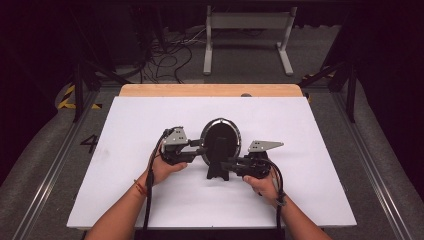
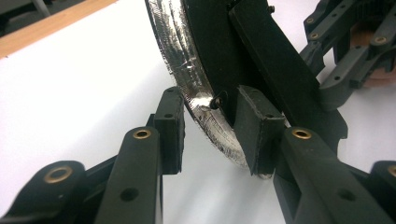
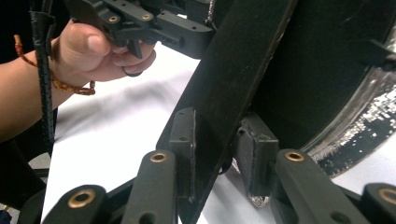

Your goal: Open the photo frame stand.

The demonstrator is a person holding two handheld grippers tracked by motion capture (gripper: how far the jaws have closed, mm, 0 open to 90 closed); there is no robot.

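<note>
Fingers of the right gripper (image 3: 217, 154) pinch the mirror's black stand (image 3: 224, 93) while the left gripper (image 2: 210, 130) straddles its silver rim (image 2: 187, 60) unpinched — mirror (image 1: 220, 140) propped mid-table (image 1: 300, 200), likely still being adjusted.

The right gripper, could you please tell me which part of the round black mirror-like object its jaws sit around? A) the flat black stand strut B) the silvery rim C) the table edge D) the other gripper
A: in the right gripper view the right gripper has one pad on each side of the flat black stand strut, while the silvery rim lies off to the side.
</note>
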